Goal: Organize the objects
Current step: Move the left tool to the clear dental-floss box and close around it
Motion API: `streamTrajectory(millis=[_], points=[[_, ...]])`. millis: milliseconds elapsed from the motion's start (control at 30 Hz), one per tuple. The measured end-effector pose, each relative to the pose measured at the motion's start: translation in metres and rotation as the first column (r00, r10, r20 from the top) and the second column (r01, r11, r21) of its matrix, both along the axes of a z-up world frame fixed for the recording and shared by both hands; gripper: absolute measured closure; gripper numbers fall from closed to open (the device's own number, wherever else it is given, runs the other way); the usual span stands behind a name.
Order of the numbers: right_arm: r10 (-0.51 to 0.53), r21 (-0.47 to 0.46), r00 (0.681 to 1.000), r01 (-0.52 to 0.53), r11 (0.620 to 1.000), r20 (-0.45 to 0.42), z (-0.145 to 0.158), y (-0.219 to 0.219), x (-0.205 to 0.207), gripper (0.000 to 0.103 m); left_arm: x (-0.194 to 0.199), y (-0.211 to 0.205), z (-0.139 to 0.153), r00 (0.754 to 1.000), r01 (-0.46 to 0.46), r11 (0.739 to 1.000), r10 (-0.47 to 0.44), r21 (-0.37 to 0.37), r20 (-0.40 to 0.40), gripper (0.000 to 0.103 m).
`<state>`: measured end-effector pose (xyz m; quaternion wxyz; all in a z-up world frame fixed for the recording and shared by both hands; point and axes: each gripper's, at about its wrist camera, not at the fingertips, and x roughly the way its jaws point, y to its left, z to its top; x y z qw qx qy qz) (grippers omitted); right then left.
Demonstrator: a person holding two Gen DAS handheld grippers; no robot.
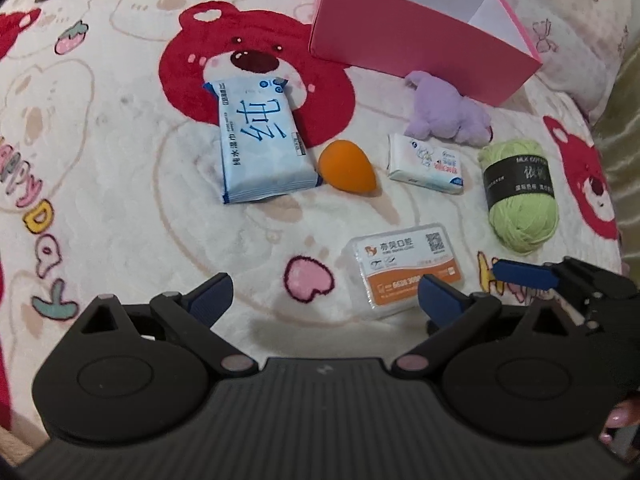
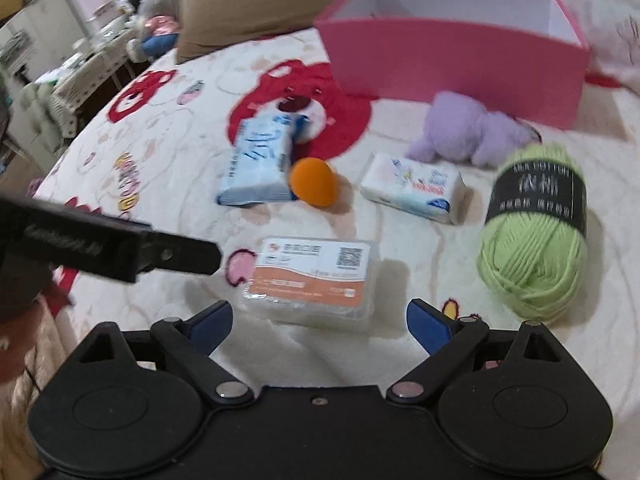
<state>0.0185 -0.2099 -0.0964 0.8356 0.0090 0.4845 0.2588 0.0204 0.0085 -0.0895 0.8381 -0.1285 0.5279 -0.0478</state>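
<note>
Several items lie on a bear-print blanket [image 1: 120,160]. They are a blue wet-wipe pack [image 1: 262,144], an orange egg-shaped sponge [image 1: 347,166], a small tissue pack [image 1: 426,164], a purple plush toy [image 1: 448,110], a green yarn ball [image 1: 520,196] and a clear case with an orange label [image 1: 404,268]. An open pink box [image 1: 400,36] stands behind them. My left gripper [image 1: 324,300] is open over bare blanket, left of the case. My right gripper [image 2: 320,320] is open just short of the clear case [image 2: 312,276], with nothing between its fingers. One of its fingers [image 1: 524,274] shows in the left wrist view.
The pink box [image 2: 452,56] looks empty as far as I can see inside. A brown pillow [image 2: 256,4] lies at the far end of the bed. Beyond the left edge stands cluttered furniture with stuffed toys [image 2: 152,20]. A finger of the left gripper [image 2: 180,256] reaches in from the left.
</note>
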Motion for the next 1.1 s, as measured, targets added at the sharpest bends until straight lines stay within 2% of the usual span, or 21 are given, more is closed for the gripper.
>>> streamTrajectory(millis=[133,233,367,500,667,800,900,1100], points=[[0.002,-0.024,0.999,-0.001,1.000,0.036,-0.010,0.005,0.000,0.007,-0.001,-0.003,-0.003,1.000,-0.002,1.000,0.002,-0.029,0.026,0.010],[0.070,-0.067,0.993,-0.064,0.996,0.099,-0.013,0.018,-0.009,0.007,-0.002,-0.006,-0.006,0.998,-0.004,0.998,0.008,-0.062,0.056,0.011],[0.083,-0.006,0.993,-0.082,0.997,0.086,-0.012,0.024,-0.014,0.008,-0.001,-0.009,-0.013,0.996,-0.007,0.993,0.016,-0.119,0.083,0.020],[0.093,-0.067,0.987,-0.084,0.994,0.133,-0.015,0.031,-0.016,0.008,0.001,-0.010,-0.024,0.997,-0.010,0.988,0.021,-0.155,0.070,0.031],[0.080,-0.042,0.989,-0.075,0.996,0.124,-0.022,0.029,-0.012,0.006,0.003,-0.011,-0.037,0.999,-0.014,0.982,0.022,-0.190,0.041,0.039],[0.044,0.004,0.993,-0.045,0.999,0.105,-0.028,0.025,-0.008,0.007,0.004,-0.013,-0.045,0.999,-0.024,0.981,0.029,-0.191,0.022,0.047],[0.031,-0.008,0.996,-0.030,1.000,0.084,-0.035,0.028,-0.006,0.010,0.005,-0.012,-0.052,0.999,-0.042,0.976,0.046,-0.211,0.017,0.054],[0.017,-0.015,0.996,-0.015,1.000,0.091,-0.039,0.030,-0.004,0.010,0.006,-0.010,-0.061,0.997,-0.059,0.961,0.070,-0.270,0.031,0.057]])
